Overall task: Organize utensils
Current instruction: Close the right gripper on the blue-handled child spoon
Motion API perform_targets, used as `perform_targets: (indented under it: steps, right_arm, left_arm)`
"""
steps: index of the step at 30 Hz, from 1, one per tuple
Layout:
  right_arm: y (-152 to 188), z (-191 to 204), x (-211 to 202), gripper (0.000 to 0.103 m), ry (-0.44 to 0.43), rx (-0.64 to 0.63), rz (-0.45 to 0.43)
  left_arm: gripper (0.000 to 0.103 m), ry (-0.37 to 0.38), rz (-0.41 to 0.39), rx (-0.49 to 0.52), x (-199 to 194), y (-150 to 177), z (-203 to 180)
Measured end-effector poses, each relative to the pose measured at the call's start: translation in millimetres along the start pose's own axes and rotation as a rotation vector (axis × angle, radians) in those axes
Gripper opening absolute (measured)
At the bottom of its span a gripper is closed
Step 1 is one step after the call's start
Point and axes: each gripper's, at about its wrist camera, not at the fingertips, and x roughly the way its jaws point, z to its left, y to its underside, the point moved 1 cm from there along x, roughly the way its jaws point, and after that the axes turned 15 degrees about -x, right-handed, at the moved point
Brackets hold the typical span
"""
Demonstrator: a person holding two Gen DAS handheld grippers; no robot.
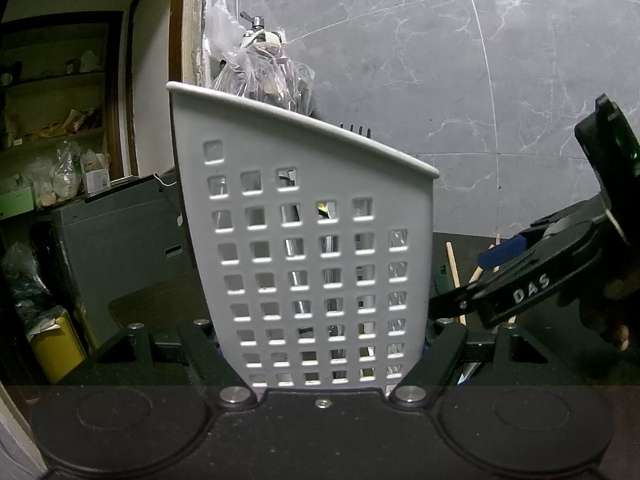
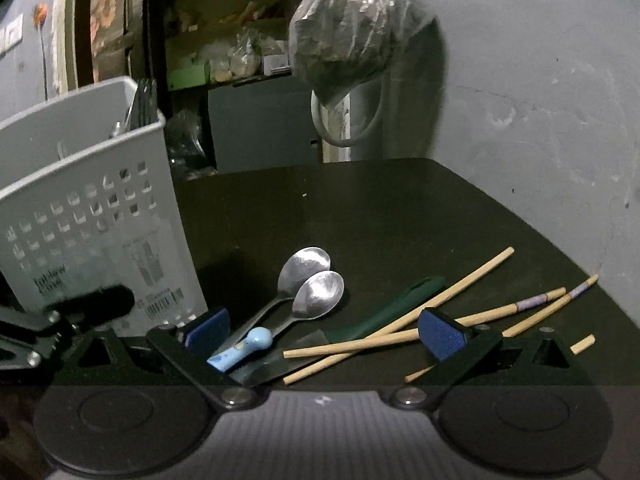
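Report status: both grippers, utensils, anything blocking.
Left gripper shut on white caddy. Right gripper open above spoons, chopsticks, nothing gripped. Nothing blocking.

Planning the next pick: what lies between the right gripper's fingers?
In the right wrist view: spoon handles, a blue handle, a knife and chopsticks.

The left wrist camera sits low and very close against the white perforated utensil basket (image 1: pixel 308 248), facing a grey marbled wall; the right wrist camera looks down over the dark table (image 2: pixel 380 208), sharing that basket (image 2: pixel 92 216) and the chopsticks (image 2: pixel 400 320)
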Motion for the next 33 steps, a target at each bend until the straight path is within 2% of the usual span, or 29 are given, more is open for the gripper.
perform_targets:
  steps: [8, 10, 15, 17, 19, 21, 24, 33]
  right_arm:
    - [-4.2, 21.5, 11.5, 0.101, 0.018, -0.143, -0.014]
    - [-7.0, 27.2, 16.0, 0.092, 0.008, -0.182, -0.007]
    - [-4.6, 33.7, 16.5, 0.077, -0.021, -0.210, 0.020]
    - [-2.0, 33.3, 13.9, 0.066, -0.028, -0.205, 0.017]
    - [0.2, 32.7, 11.6, 0.048, -0.034, -0.208, 0.028]
    - [3.2, 29.7, 9.5, 0.038, -0.044, -0.198, 0.044]
    - [6.6, 25.9, 3.4, 0.030, -0.050, -0.186, 0.057]
    - [23.0, 19.4, -31.7, 0.018, -0.078, -0.155, 0.112]
  left_arm:
    - [0.077, 0.000, 0.001, 0.000, 0.0, -0.1, -0.1]
    - [0.077, 0.000, 0.001, 0.001, 0.0, 0.0, -0.1]
    - [0.077, 0.000, 0.000, 0.000, 0.0, 0.0, -0.7]
    - [0.077, 0.000, 0.001, 0.001, 0.0, 0.1, -0.7]
    - [0.077, 0.000, 0.000, 0.001, 0.1, 0.0, -0.6]
    - [0.077, 0.000, 0.000, 0.001, 0.1, 0.0, -0.7]
    - [0.077, 0.000, 0.000, 0.001, 0.2, -0.2, -0.8]
    - [0.077, 0.000, -0.001, 0.001, 0.0, 0.1, -0.7]
